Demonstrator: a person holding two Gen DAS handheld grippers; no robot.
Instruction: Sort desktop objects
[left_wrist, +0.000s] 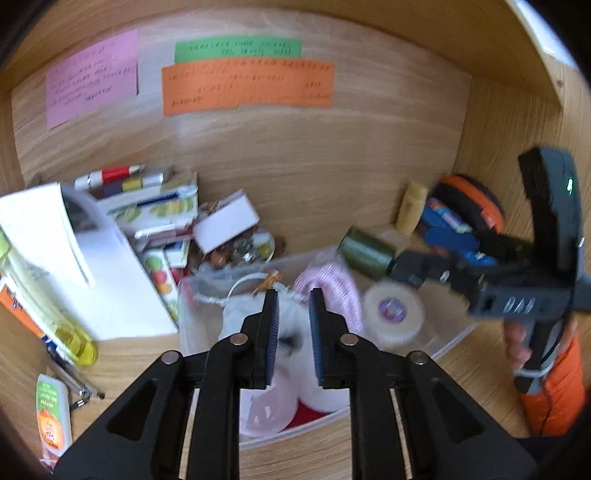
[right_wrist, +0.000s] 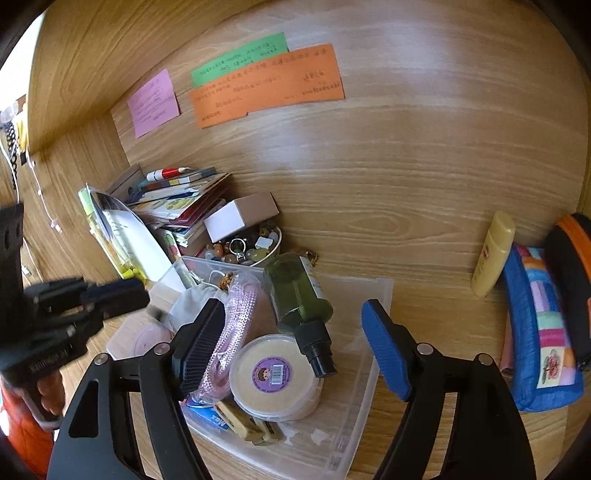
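A clear plastic bin (right_wrist: 354, 406) on the wooden desk holds a green spray bottle (right_wrist: 299, 295), a round tub with a purple label (right_wrist: 275, 373), a pink braided cord (right_wrist: 236, 321) and some white fluffy stuff (left_wrist: 236, 314). My right gripper (right_wrist: 293, 304) hangs open and wide over the bottle and tub, its pads touching neither. My left gripper (left_wrist: 293, 295) hovers above the bin (left_wrist: 186, 295) with its jaws a narrow gap apart and nothing pinched. Each gripper shows in the other's view: the right gripper (left_wrist: 410, 271) near the bottle (left_wrist: 369, 254), the left gripper (right_wrist: 114, 295) at the bin's left.
Left of the bin lie a white booklet (left_wrist: 92, 277), stacked books (right_wrist: 177, 206), a white box (right_wrist: 236, 218), a bowl of beads (right_wrist: 255, 247), a yellow-green bottle (left_wrist: 74, 339) and a tube (left_wrist: 51, 417). At the right stand a yellow bottle (right_wrist: 493, 254) and a patchwork pouch (right_wrist: 543, 332).
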